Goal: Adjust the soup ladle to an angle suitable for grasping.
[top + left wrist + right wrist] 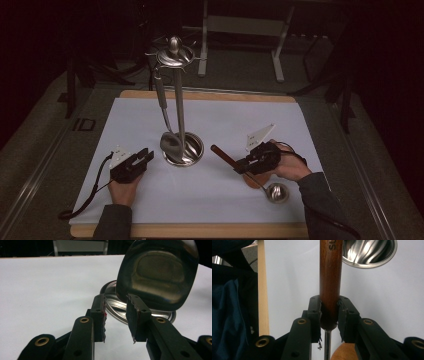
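Observation:
My right gripper [242,166] [329,313] is shut on the dark wooden handle [223,155] [330,277] of a small ladle. The ladle's thin metal shaft runs back under the hand to a steel bowl [276,192] near the table's front. Its handle points toward the steel utensil stand [178,100], whose round base [192,150] [369,255] lies ahead. A large steel ladle [170,142] [157,275] hangs from the stand's top ring. My left gripper [146,156] [116,315] rests low on the white sheet, open, nothing between its jaws, aimed at the hanging ladle's bowl and the base [140,311].
A brown rounded piece [254,180] [344,352] lies on the sheet under my right hand. The white sheet [150,120] covers a wooden table whose front edge [200,230] is close to the person's sleeves. Dark floor and metal frame legs [277,45] lie beyond.

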`<state>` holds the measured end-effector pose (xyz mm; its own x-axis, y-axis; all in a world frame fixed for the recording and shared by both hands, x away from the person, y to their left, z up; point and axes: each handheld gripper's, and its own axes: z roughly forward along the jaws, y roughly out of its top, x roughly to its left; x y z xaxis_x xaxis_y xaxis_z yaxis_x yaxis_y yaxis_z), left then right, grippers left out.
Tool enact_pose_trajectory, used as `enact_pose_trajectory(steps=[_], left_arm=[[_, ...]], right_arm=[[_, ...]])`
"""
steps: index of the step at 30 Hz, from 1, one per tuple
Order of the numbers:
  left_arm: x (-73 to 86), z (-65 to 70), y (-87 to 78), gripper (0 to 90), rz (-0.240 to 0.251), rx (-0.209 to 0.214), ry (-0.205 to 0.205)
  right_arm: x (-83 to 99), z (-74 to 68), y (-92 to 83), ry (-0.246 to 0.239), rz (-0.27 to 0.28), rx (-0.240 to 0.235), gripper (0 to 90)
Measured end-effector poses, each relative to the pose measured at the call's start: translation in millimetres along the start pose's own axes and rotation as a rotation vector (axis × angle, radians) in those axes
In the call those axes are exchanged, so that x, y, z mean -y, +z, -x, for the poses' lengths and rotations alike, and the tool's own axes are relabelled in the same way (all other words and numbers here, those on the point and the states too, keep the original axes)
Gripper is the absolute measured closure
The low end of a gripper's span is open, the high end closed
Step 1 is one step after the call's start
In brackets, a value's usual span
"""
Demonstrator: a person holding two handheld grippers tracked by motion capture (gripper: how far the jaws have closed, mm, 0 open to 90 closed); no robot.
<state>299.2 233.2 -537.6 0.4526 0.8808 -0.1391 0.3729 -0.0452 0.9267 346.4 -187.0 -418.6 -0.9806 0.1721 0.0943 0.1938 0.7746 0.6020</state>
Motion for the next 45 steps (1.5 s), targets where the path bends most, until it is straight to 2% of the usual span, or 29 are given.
enact_pose_trajectory(steps=[7,10,15,28,34,45], left_arm=[[0.0,-0.1,-0.1,68.8,-0.001,0.000,0.001],[0.0,-0.1,0.0,68.8,0.000,0.000,0.001],[0.0,-0.1,0.0,68.8,0.000,0.000,0.000],[-0.1,-0.1,-0.1,68.7,0.001,0.001,0.000],[0.0,-0.6,0.7,68.7,0.004,0.001,-0.003],[0.0,-0.4,0.4,68.6,0.003,0.002,-0.003]], right_arm=[[-3.0,-0.9,-2.1,-0.003,0.034,0.002,74.2],[-5.8,-0.6,-6.2,-0.004,0.079,0.005,74.2],[-7.5,-1.0,-8.1,0.000,0.101,0.009,74.2],[-13.5,-1.6,-11.6,0.011,0.201,-0.012,74.2],[-22.1,-3.0,-14.6,0.007,0.269,-0.027,74.2],[-31.7,-3.5,-13.1,0.013,0.327,-0.024,74.2]])
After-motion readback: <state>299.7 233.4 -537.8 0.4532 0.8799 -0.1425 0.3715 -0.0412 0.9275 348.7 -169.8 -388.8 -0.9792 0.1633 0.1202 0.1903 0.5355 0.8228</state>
